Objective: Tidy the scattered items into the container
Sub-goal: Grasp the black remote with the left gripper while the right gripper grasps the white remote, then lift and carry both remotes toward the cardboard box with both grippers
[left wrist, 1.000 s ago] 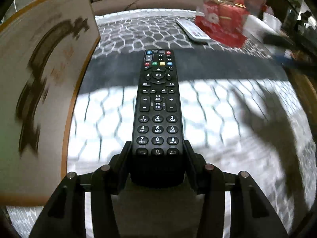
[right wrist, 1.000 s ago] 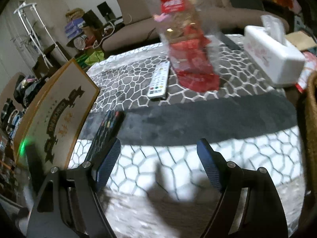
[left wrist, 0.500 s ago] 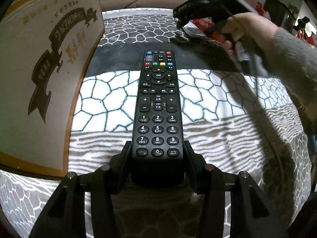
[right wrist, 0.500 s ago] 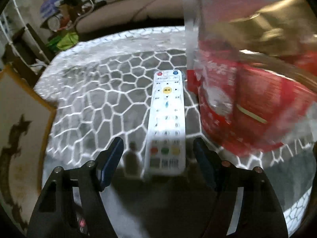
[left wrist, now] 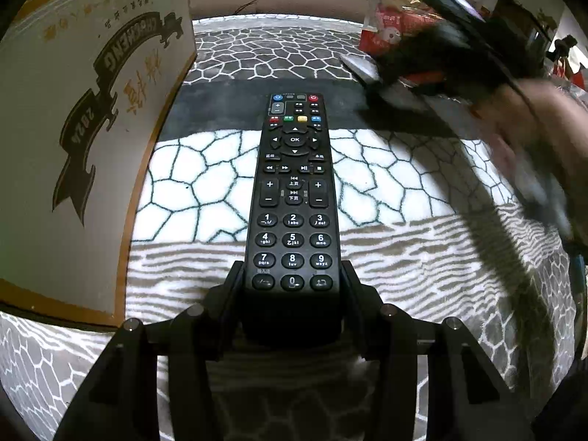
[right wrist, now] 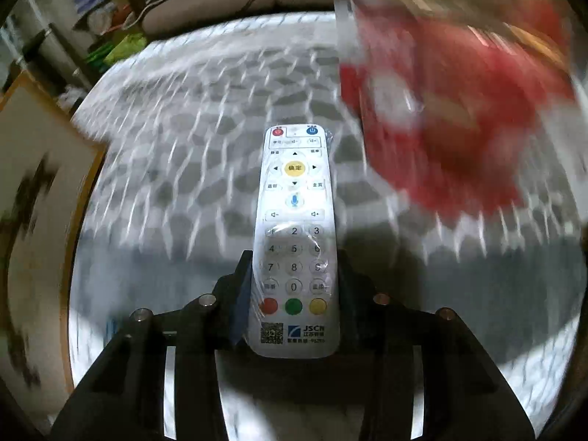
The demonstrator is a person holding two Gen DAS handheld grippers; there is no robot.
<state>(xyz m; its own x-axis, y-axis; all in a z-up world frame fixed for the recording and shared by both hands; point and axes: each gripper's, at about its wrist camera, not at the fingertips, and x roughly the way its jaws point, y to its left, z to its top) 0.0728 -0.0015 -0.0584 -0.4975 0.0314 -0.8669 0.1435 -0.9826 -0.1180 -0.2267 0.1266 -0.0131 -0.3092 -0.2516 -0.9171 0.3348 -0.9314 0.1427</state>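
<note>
- The left gripper (left wrist: pixel 292 286) is clamped on the near end of a black remote (left wrist: pixel 294 191), which points away over the patterned table cover (left wrist: pixel 404 191).
- The right gripper (right wrist: pixel 294 294) is clamped on a white remote (right wrist: pixel 294 235), beside a blurred red bag (right wrist: pixel 452 128).
- Both remotes look light and rigid; the white 1 seems film-wrapped, probably slippery, so gripping its flat side edges suits it.
- The cardboard box (left wrist: pixel 92 128) at left is likely the container.

Left gripper (left wrist: pixel 292 275) clamps black remote (left wrist: pixel 294 191); blurred, likely right gripper (left wrist: pixel 441 47) beyond.
</note>
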